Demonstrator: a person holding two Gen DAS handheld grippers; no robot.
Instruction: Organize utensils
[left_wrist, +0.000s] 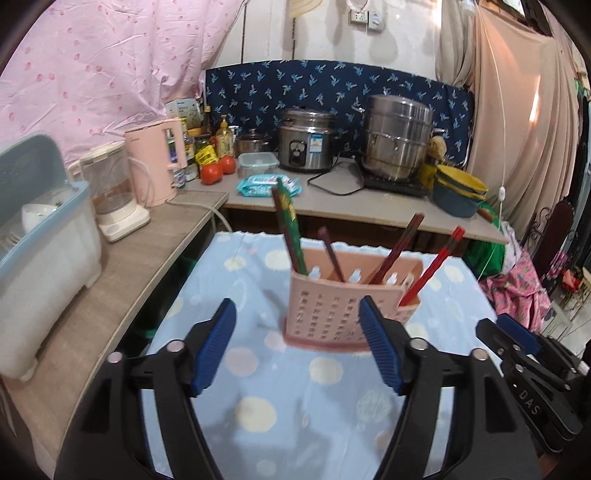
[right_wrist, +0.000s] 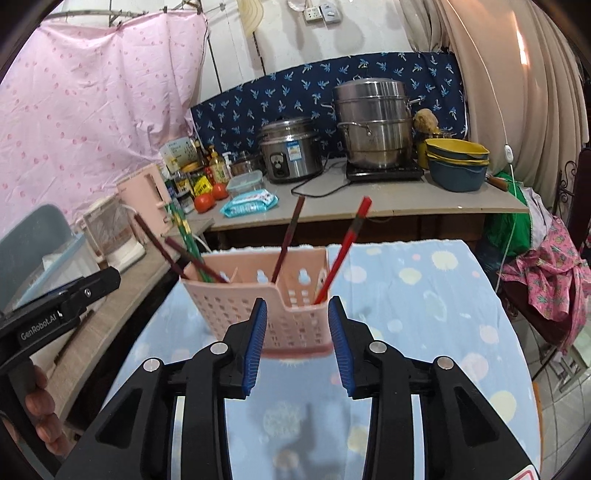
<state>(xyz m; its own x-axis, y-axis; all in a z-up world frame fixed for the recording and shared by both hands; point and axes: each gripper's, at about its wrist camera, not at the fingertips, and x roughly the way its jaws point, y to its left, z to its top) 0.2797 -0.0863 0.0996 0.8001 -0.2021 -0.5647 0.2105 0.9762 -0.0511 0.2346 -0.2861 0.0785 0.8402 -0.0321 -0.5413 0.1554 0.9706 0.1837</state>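
A pink perforated utensil holder (left_wrist: 332, 306) (right_wrist: 229, 306) stands on a table with a blue dotted cloth (left_wrist: 314, 387) (right_wrist: 424, 295). Chopsticks stand in it: green ones (left_wrist: 291, 225) (right_wrist: 184, 232) and dark brown ones (left_wrist: 330, 253) (right_wrist: 170, 251) at the left, a brown pair (left_wrist: 399, 247) (right_wrist: 290, 236) in the middle, a red pair (left_wrist: 432, 269) (right_wrist: 345, 247) at the right. My left gripper (left_wrist: 297, 321) is open and empty in front of the holder. My right gripper (right_wrist: 297, 317) is open and empty, just in front of the holder's right compartment; it also shows in the left wrist view (left_wrist: 506, 332).
A wooden side counter (left_wrist: 122, 288) at the left carries a dish rack (left_wrist: 40, 254), blender (left_wrist: 110, 192) and pink kettle (left_wrist: 155, 166). The back counter (right_wrist: 369, 206) holds a rice cooker (right_wrist: 288, 151), steamer pot (right_wrist: 376, 125), stacked bowls (right_wrist: 458, 162), tomatoes, bottles and a wipes pack (right_wrist: 249, 203).
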